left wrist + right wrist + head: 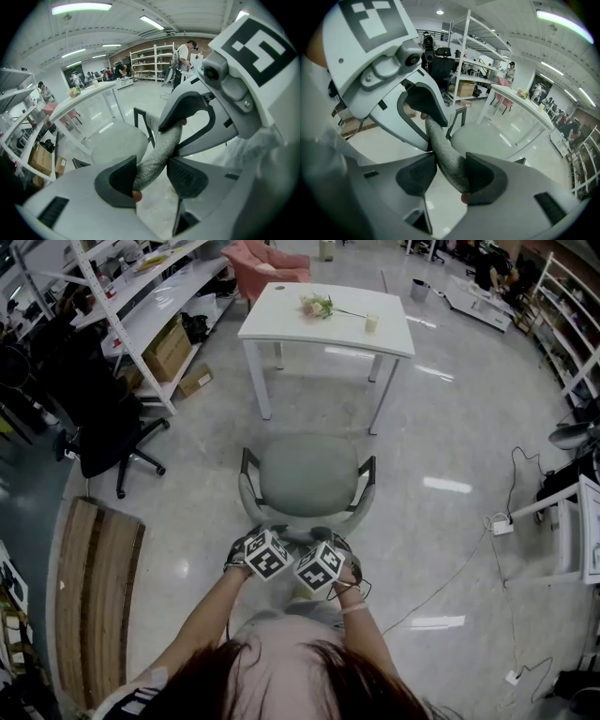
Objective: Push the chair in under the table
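Observation:
A grey-green chair [307,474] with dark armrests faces the white table [281,322], with a stretch of floor between them. Its curved backrest [361,514] is the side nearest me. Both grippers sit side by side on the backrest's top edge. In the left gripper view my left gripper [152,174] is shut on the grey fabric backrest [161,150], with the seat [117,145] beyond. My right gripper [449,174] is likewise shut on the backrest [443,152]. In the head view the left gripper [265,545] and right gripper [323,554] almost touch each other.
Flowers [317,306] and a small cup [371,323] lie on the table. A black office chair [112,432] and a wooden bench [94,587] stand at the left, with shelving and boxes [169,348] behind. Cables [469,568] trail on the floor at the right.

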Demonstrator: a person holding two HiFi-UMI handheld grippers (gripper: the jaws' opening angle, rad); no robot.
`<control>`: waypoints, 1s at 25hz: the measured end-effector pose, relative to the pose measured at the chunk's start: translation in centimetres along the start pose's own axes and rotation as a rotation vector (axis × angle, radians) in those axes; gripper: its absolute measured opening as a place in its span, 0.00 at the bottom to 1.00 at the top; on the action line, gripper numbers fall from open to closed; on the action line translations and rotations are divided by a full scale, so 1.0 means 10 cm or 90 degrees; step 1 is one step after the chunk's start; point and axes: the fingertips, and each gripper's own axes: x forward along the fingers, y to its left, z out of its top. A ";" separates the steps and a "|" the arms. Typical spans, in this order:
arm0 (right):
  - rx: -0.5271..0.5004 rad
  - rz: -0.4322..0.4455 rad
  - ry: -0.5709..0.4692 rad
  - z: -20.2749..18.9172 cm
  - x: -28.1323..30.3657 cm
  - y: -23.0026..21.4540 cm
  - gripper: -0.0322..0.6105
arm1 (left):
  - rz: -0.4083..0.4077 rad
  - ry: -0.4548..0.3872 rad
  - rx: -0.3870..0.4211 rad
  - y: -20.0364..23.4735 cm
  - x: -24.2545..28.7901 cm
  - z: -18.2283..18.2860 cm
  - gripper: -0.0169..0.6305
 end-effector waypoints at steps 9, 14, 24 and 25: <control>-0.007 0.000 -0.002 0.09 0.10 -0.13 0.36 | 0.008 -0.006 -0.002 0.17 0.06 0.05 0.34; -0.009 0.001 -0.001 0.11 0.12 -0.17 0.36 | 0.007 -0.008 -0.001 0.21 0.08 0.06 0.34; -0.008 -0.004 0.000 0.21 0.23 -0.27 0.36 | 0.007 -0.017 0.006 0.39 0.12 0.09 0.34; -0.007 -0.004 0.001 0.23 0.24 -0.29 0.36 | 0.007 -0.018 0.007 0.42 0.12 0.10 0.34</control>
